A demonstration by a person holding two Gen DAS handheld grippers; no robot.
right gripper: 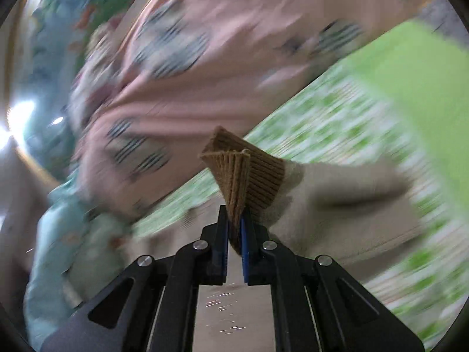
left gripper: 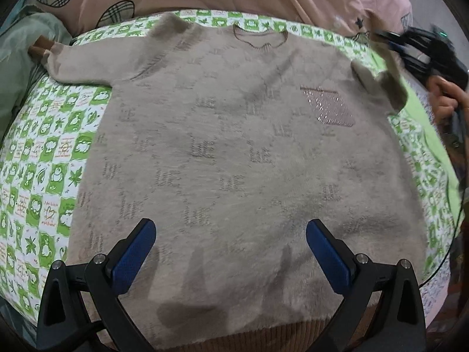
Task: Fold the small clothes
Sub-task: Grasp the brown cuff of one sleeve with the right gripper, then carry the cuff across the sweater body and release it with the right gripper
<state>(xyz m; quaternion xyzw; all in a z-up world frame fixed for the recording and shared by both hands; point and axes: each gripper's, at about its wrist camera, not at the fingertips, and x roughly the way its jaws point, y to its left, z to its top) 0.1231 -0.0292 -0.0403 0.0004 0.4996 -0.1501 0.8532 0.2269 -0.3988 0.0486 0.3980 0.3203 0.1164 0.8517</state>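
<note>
Left claw spread wide above sweater, right claw clamped on ribbed cuff

We see a fuzzy beige sweater spread flat, front up, neckline at the far edge, ribbed brown hem nearest us. A pink sparkly patch sits on its chest. One sleeve lies stretched out sideways; the other sleeve is lifted, its ribbed brown cuff bunched and pinched upright.
</note>
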